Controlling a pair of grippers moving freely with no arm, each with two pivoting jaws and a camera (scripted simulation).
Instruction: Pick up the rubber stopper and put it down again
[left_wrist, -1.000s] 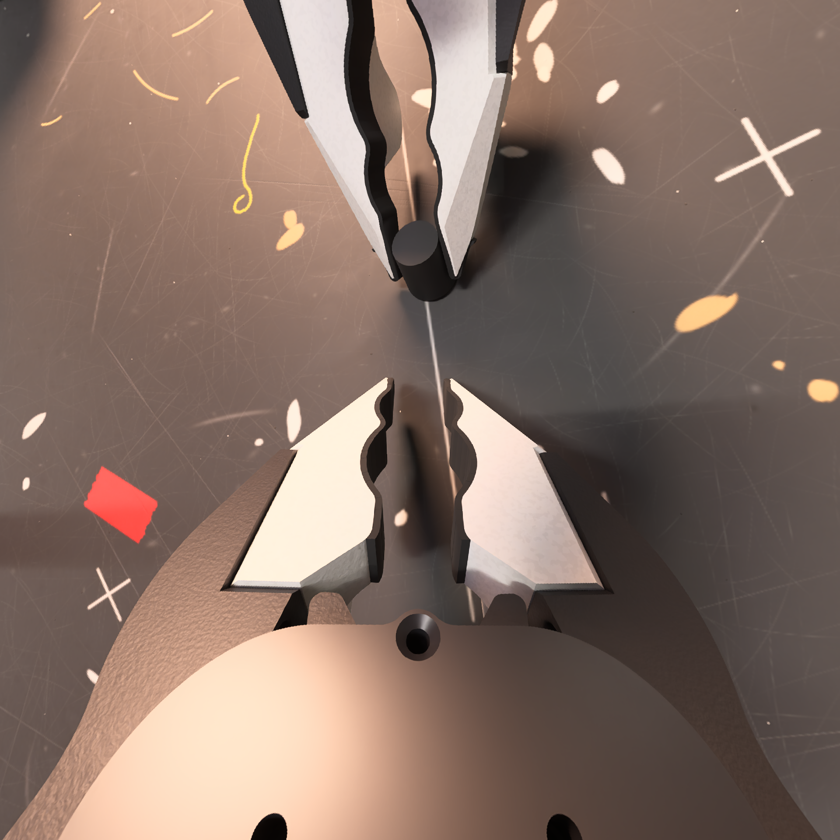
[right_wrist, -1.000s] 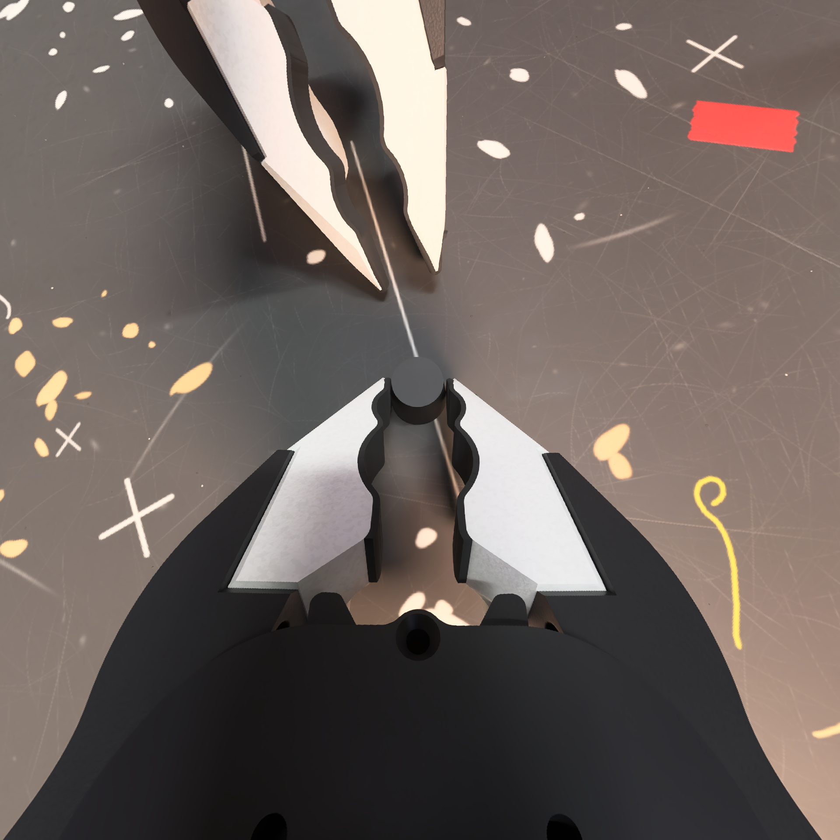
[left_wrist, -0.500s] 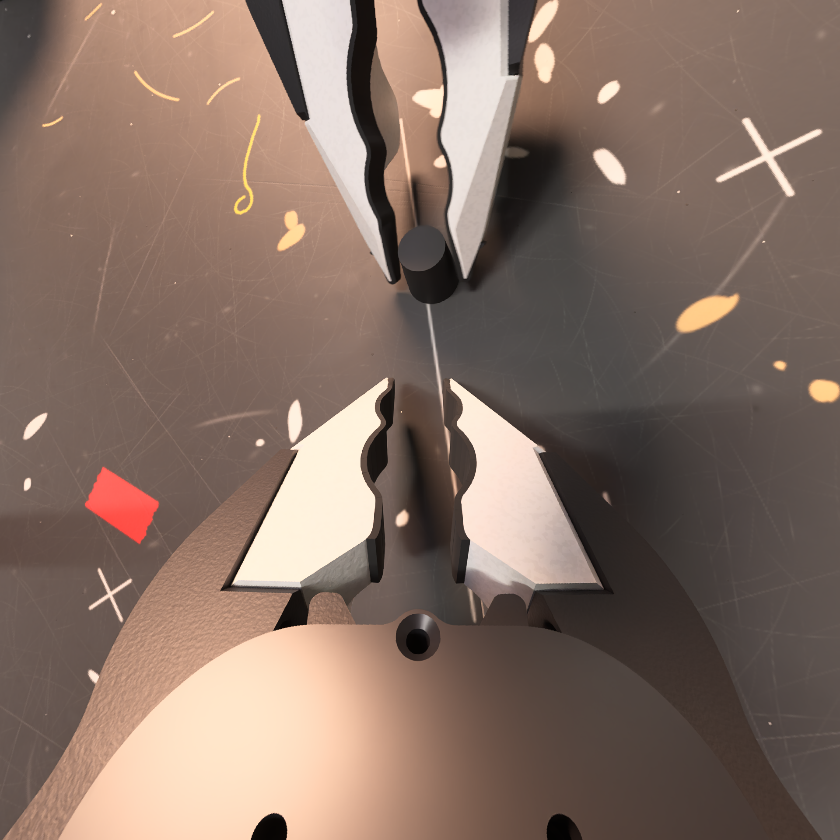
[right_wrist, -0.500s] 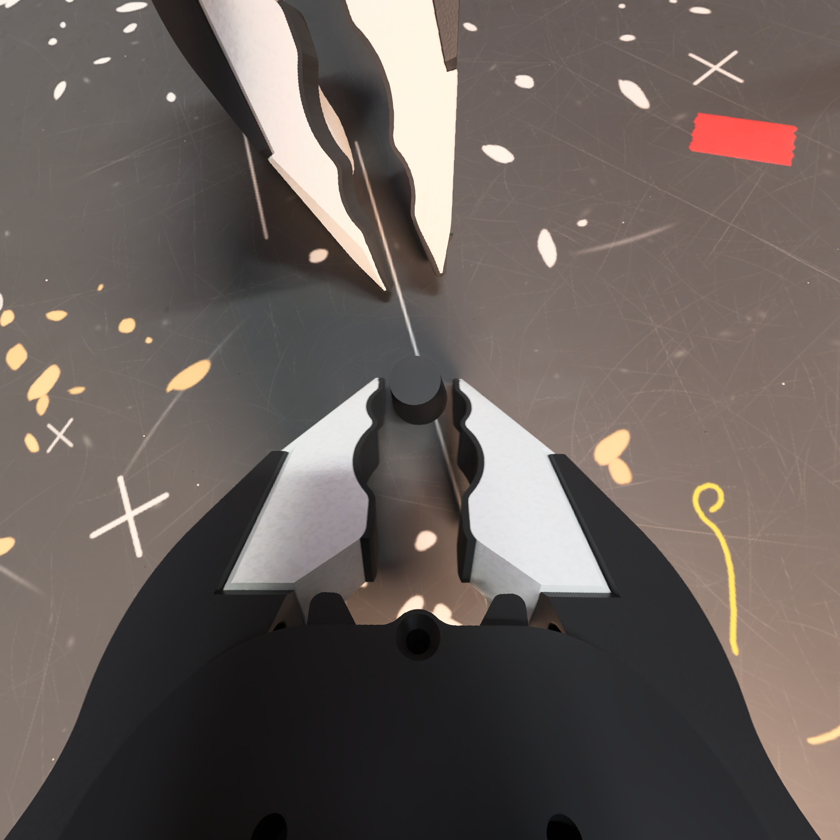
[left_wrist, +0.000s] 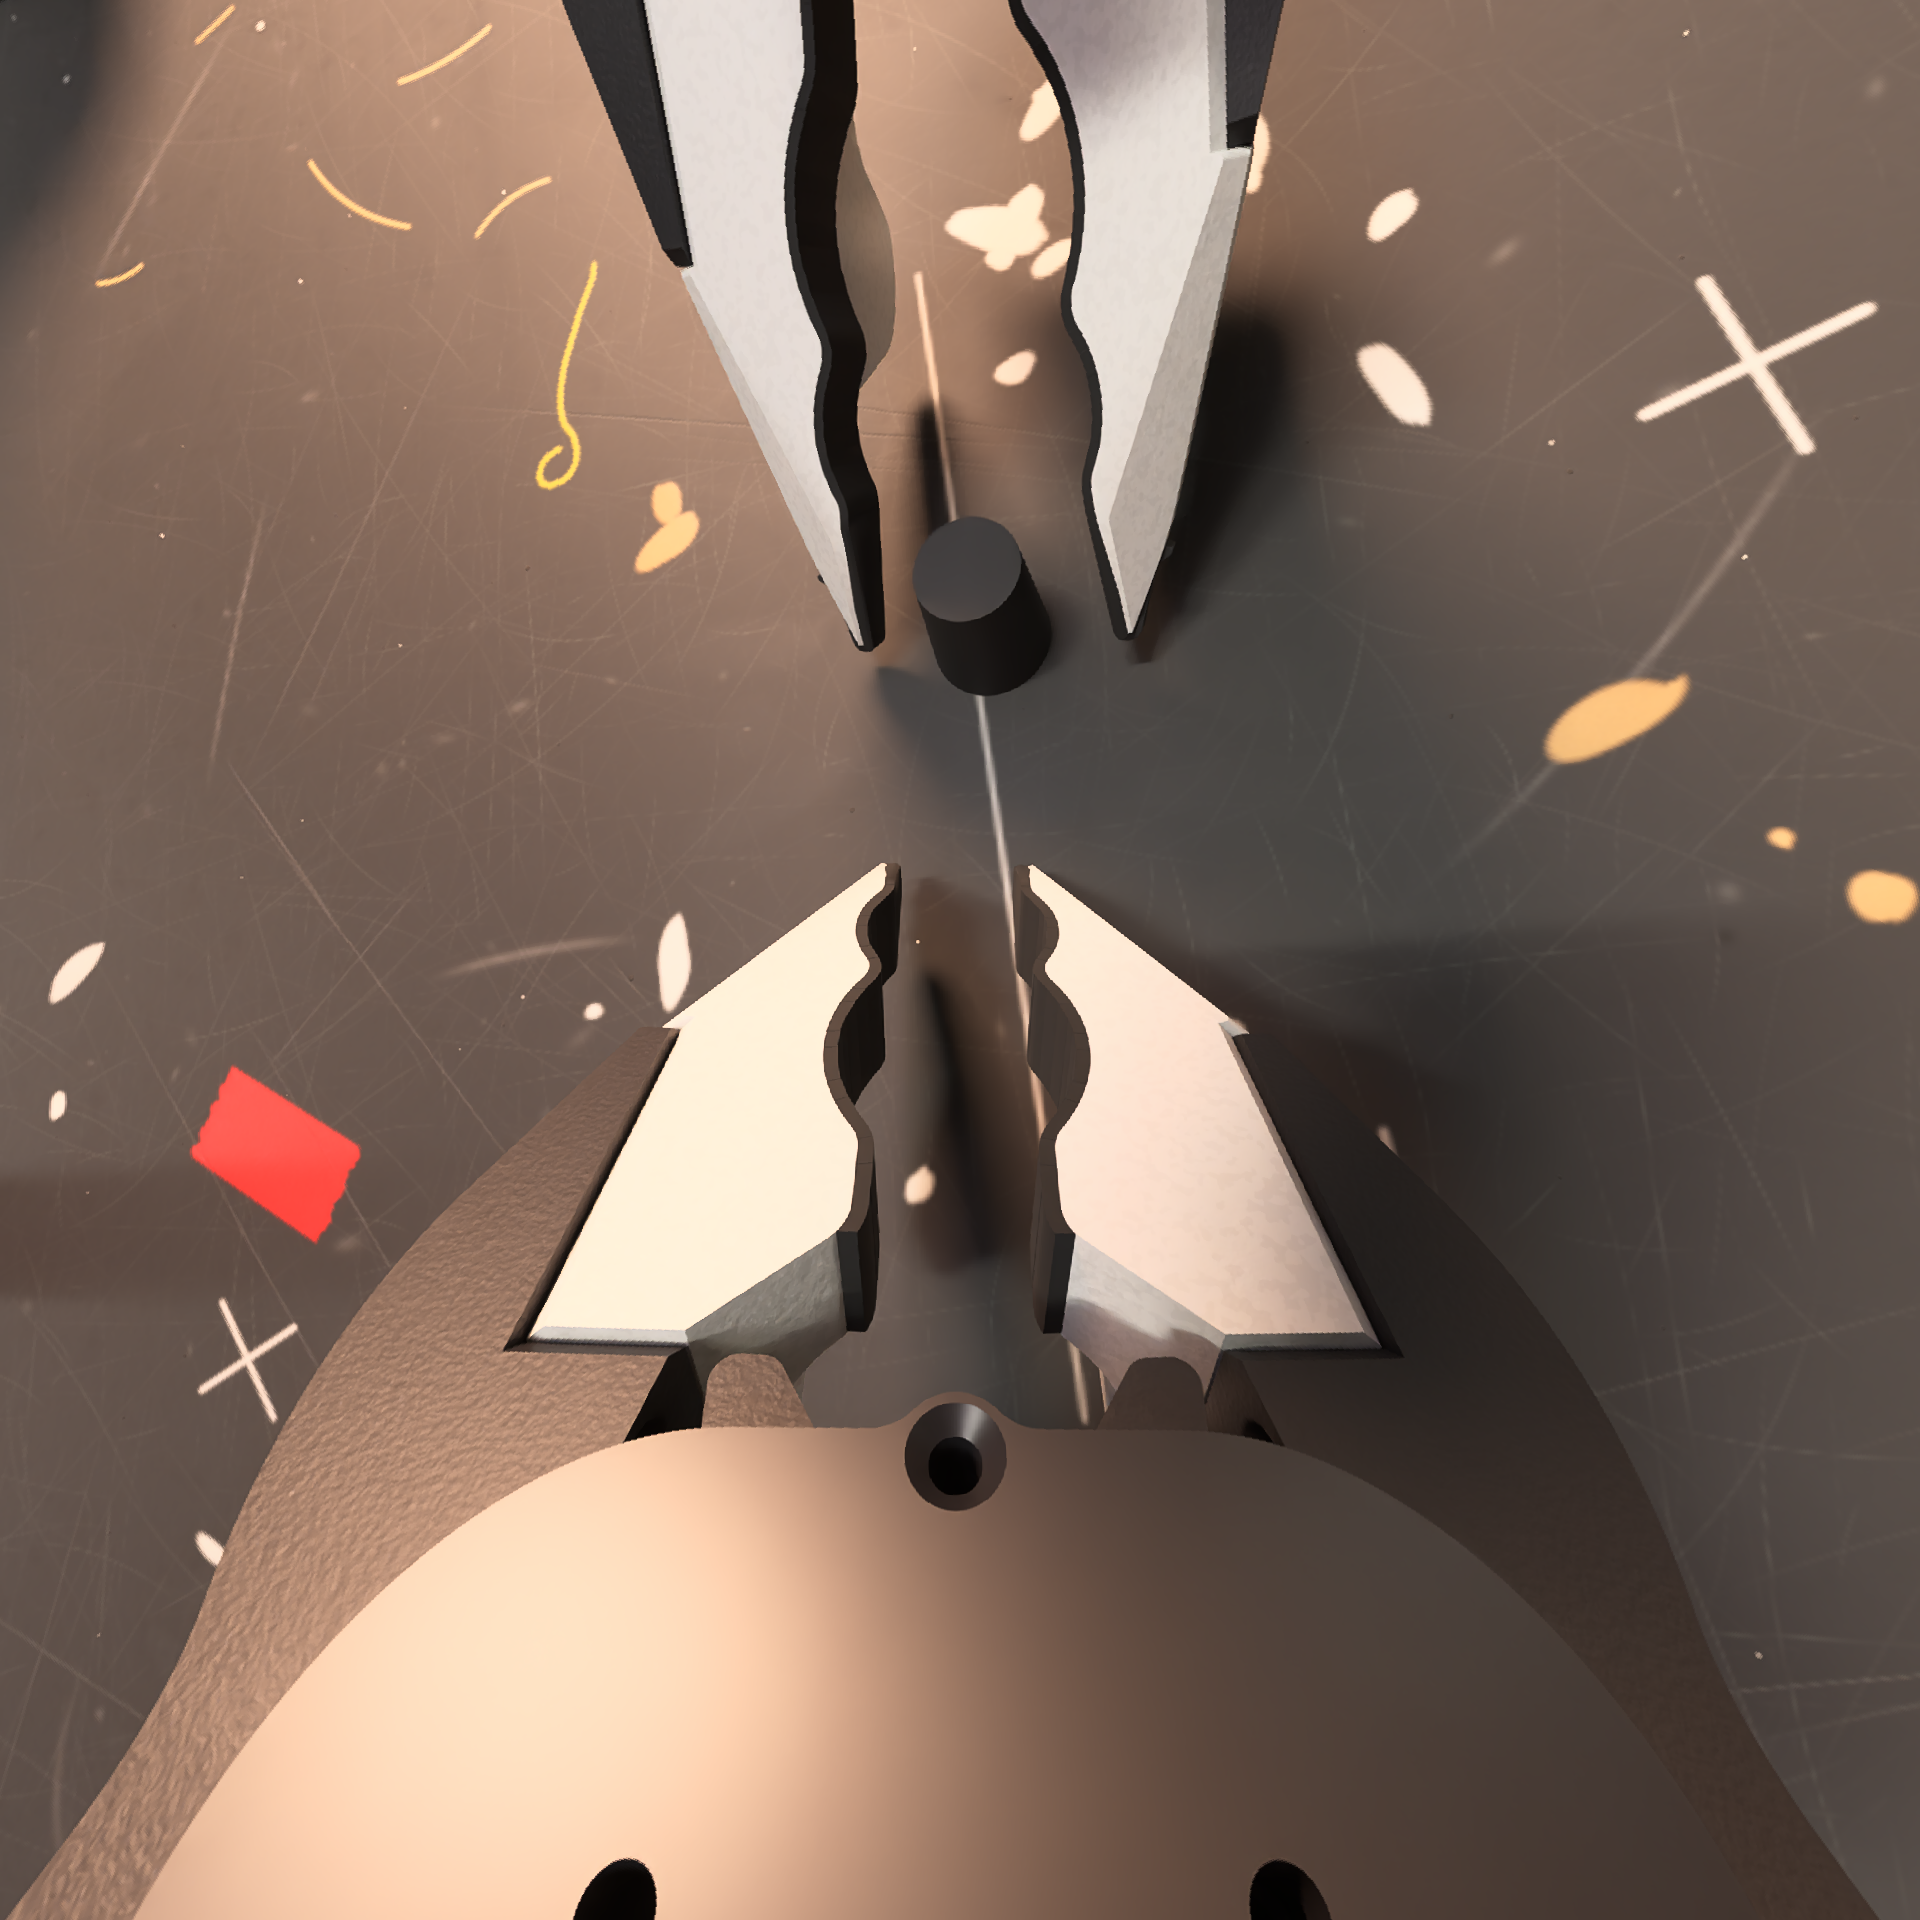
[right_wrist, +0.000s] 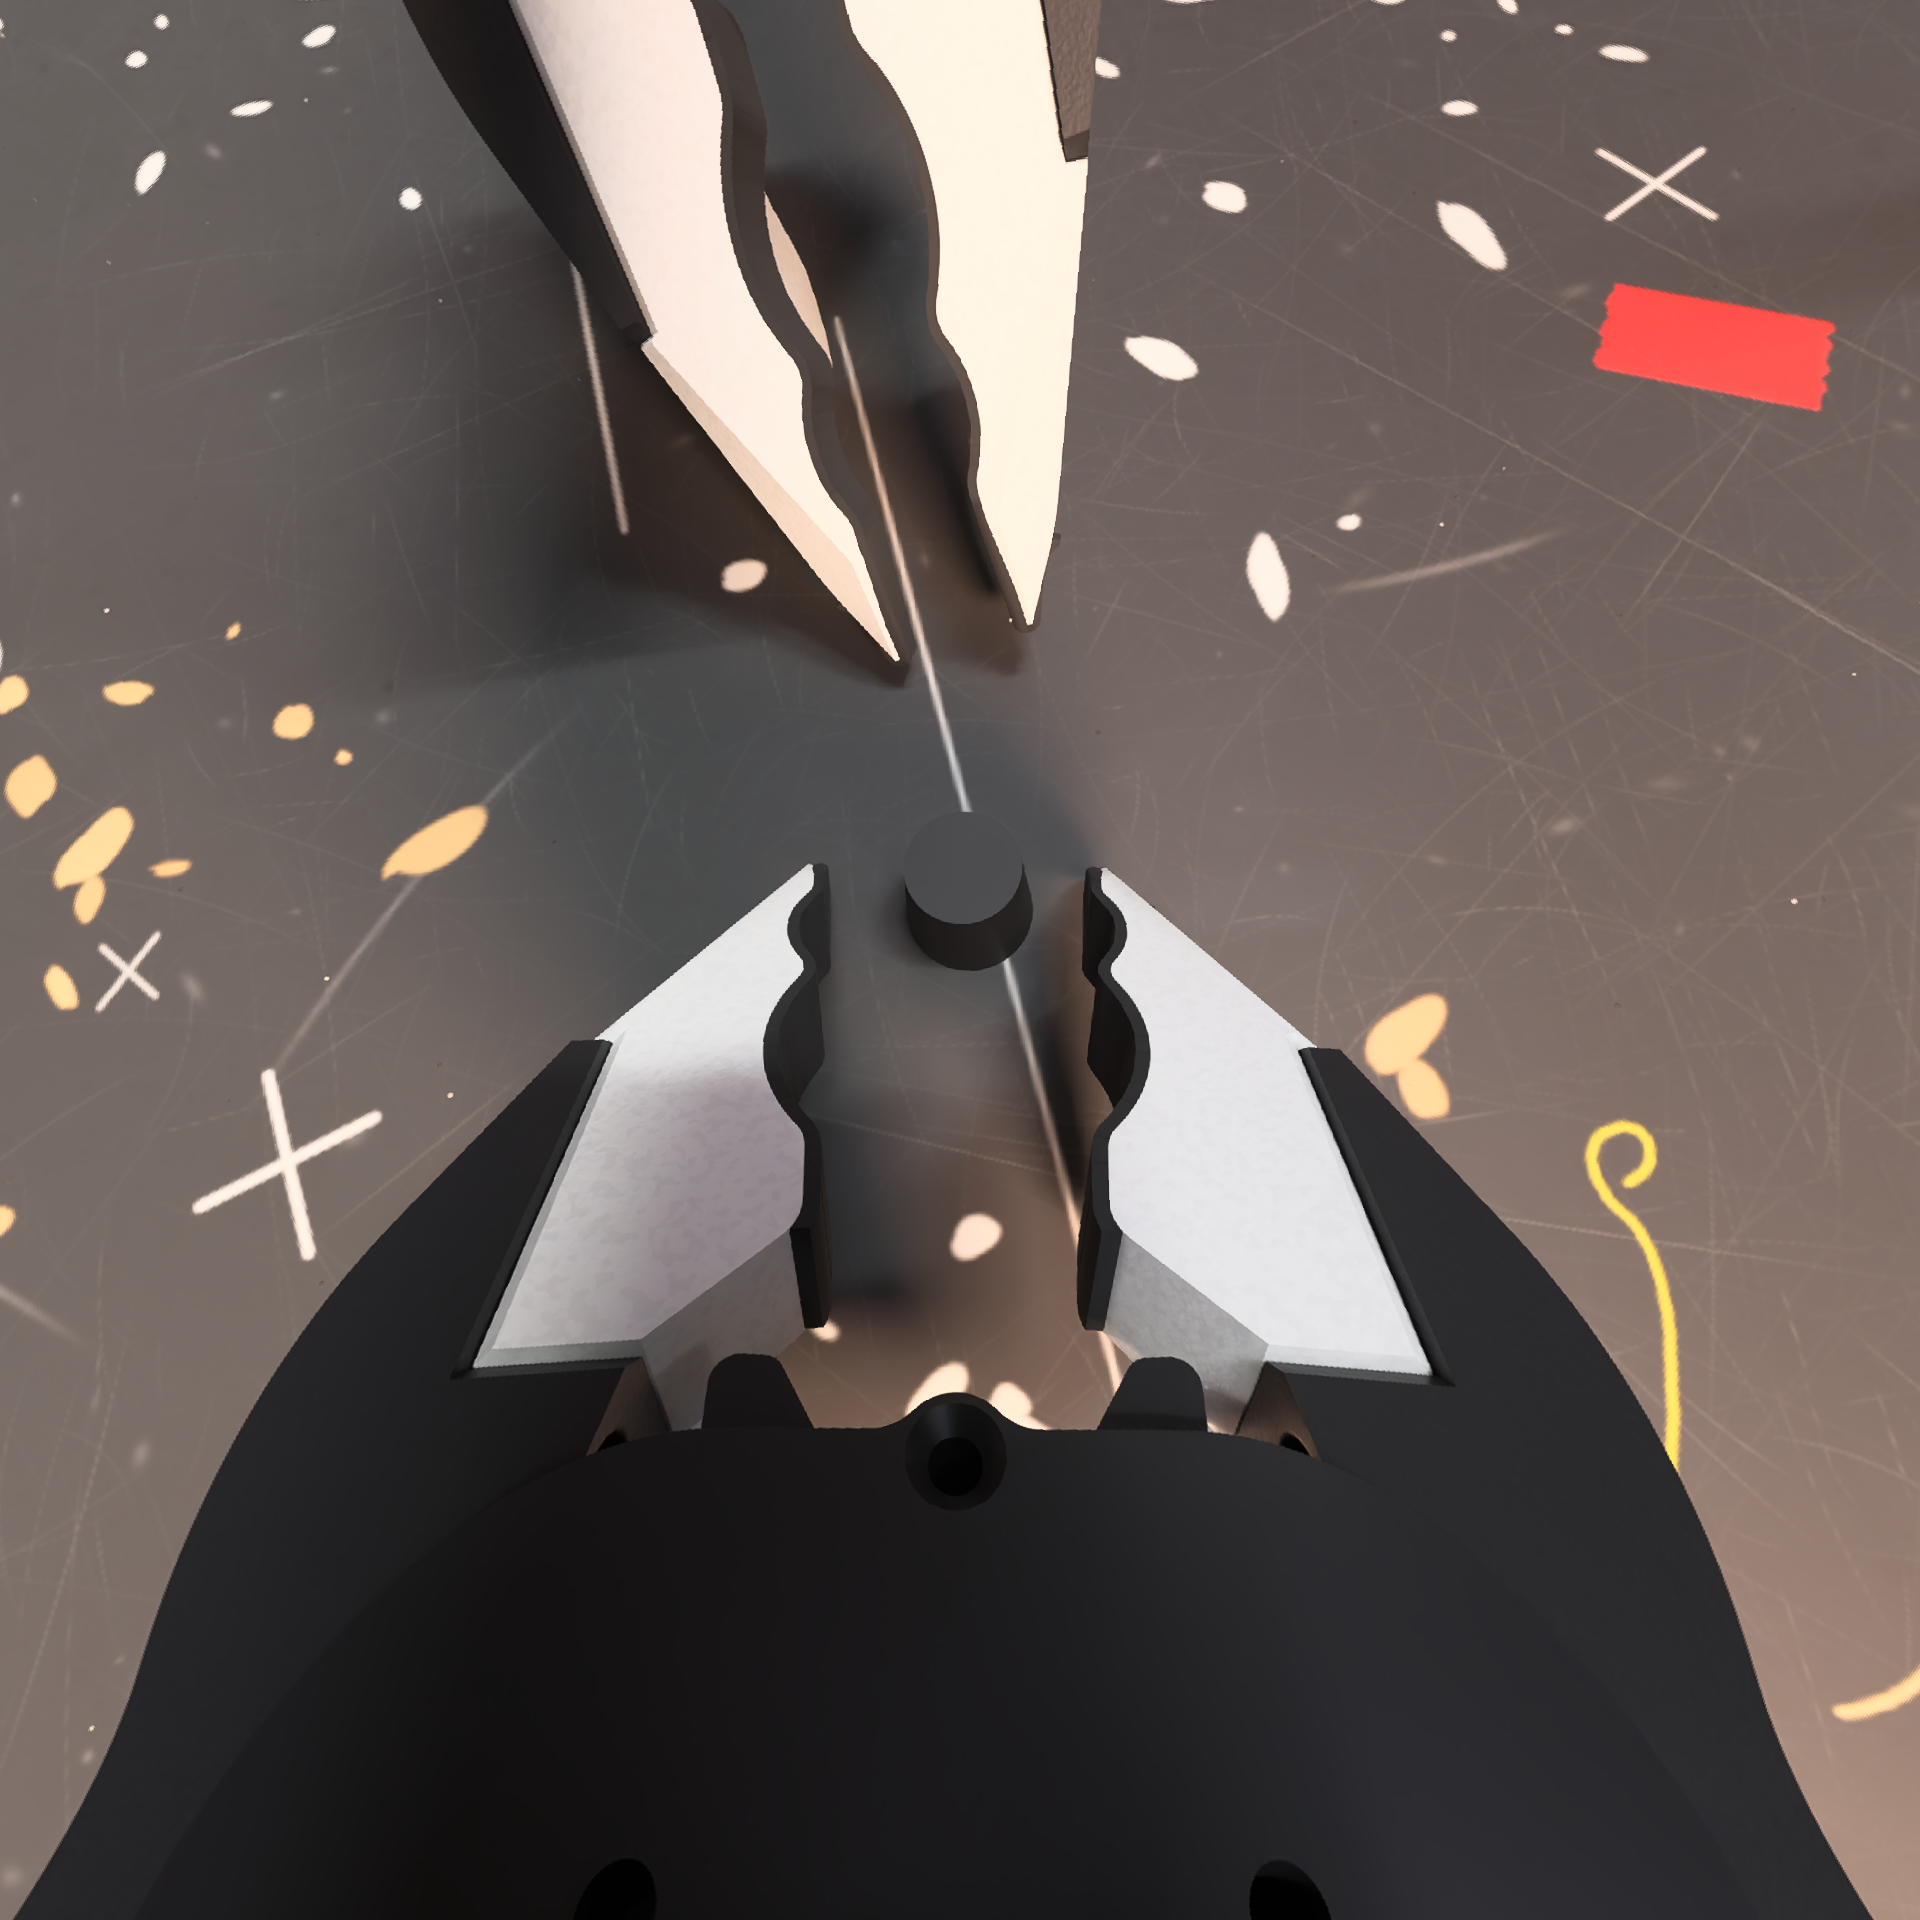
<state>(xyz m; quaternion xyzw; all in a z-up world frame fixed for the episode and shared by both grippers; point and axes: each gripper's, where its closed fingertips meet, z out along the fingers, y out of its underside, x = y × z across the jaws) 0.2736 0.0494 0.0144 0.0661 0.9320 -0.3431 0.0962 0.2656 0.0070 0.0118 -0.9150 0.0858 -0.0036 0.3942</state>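
Fingers of the black right gripper (right_wrist: 956, 883) stand parted on either side of the rubber stopper (right_wrist: 966, 894), a gap showing on both sides. It stands upright on the scratched dark tabletop (right_wrist: 1455, 831), centre frame. Opposite, the tan left gripper (left_wrist: 961, 878) is nearly closed on nothing. Red tape (right_wrist: 1714, 346) lies upper right.

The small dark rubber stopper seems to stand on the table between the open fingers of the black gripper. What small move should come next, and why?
Probably the right gripper should draw straight back or up. The dark round rubber stopper stands upright on the scratched dark table, with a gap on each side, so it seems released. The left gripper, tan, waits apart.
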